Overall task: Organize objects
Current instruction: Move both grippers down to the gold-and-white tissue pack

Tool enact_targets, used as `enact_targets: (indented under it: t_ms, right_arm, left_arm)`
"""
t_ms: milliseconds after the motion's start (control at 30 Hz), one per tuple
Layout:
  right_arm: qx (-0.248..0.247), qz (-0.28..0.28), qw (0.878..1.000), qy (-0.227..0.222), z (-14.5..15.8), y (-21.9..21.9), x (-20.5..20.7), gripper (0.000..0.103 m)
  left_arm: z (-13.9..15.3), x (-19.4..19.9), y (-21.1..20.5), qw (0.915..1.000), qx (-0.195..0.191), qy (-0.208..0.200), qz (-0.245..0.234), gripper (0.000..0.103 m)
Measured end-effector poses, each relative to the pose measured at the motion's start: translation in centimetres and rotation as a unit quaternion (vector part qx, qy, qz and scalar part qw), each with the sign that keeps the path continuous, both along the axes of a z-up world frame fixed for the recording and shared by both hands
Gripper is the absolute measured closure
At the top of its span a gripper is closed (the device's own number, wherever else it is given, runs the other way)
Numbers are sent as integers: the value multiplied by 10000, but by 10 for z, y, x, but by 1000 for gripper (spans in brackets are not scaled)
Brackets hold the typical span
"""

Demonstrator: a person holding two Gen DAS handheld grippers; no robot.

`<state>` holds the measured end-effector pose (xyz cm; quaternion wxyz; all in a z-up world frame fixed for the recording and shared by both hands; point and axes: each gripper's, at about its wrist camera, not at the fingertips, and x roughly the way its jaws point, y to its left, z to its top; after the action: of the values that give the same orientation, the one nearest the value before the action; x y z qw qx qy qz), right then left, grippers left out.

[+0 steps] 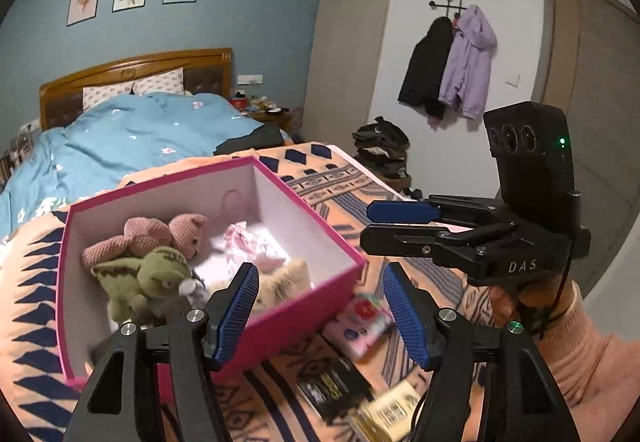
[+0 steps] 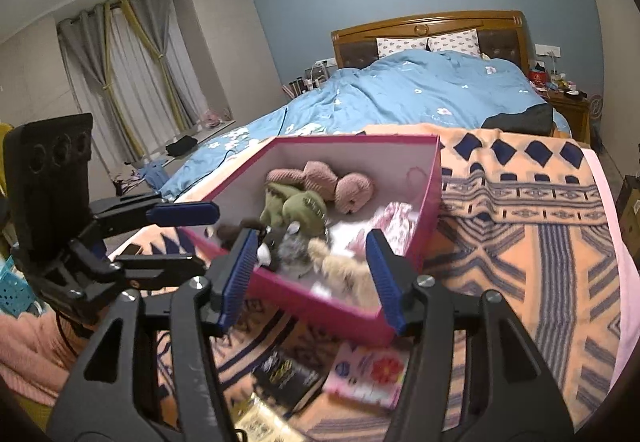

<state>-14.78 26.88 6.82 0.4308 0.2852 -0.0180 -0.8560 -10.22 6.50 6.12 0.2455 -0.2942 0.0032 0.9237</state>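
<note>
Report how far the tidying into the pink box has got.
Done: the pink box already holds the pink plush, the green plush, a cream plush and other soft items. In hand: nothing; the left claw and right claw are both open and empty. Left: the flowered packet, black packet and yellowish packet lie on the blanket.

Both wrist cameras look forward along their fingers, close above the pink box (image 1: pixel 208 258) (image 2: pixel 340 306), from opposite sides.
</note>
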Motion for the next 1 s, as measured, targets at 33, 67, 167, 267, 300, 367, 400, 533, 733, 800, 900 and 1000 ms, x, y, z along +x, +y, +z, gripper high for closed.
enact_targets:
  t_ms: [33, 67, 167, 267, 300, 367, 400, 533, 733, 800, 900, 1000]
  right_arm:
    - [-4, 7, 10000, -57, -5, 4, 5, 44]
    - [-8, 4, 9999, -112, -9, 7, 9, 44]
    - [80, -144, 9995, -266, -26, 18, 19, 44]
    - [92, -293, 9979, -578, -46, 31, 23, 44]
    - [99, -346, 9971, -678, -53, 34, 24, 44]
    - [119, -404, 9951, -895, -66, 41, 28, 44]
    - [121, -435, 9942, -976, -70, 42, 29, 44]
    - [220, -390, 9913, -1241, -88, 43, 42, 44]
    - [371, -226, 9887, -1436, -107, 36, 60, 44]
    - [335, -187, 9872, -1549, -113, 36, 65, 44]
    - [349, -176, 9858, -1631, -119, 35, 70, 44]
    - [308, -191, 9847, -1707, -123, 36, 74, 44]
  left_arm:
    - [-4, 6, 3, 10000, -44, -46, -65, 37]
    - [-7, 10, 5, 9999, -82, -51, -64, 37]
    - [-21, 21, 9, 9996, -51, -233, -175, 37]
    - [-41, 27, 13, 9984, -113, -498, -223, 37]
    - [-48, 29, 14, 9980, -127, -578, -218, 37]
    - [-63, 32, 15, 9962, -117, -826, -238, 37]
    - [-71, 34, 18, 9951, -141, -947, -262, 37]
    - [-93, 43, 25, 9912, -263, -1255, -345, 37]
    - [-112, 52, 26, 9859, -189, -1619, -389, 37]
    - [-117, 54, 26, 9843, -145, -1714, -396, 38]
    - [-124, 54, 28, 9821, -114, -1838, -399, 39]
    - [-128, 56, 29, 9806, -92, -1917, -394, 41]
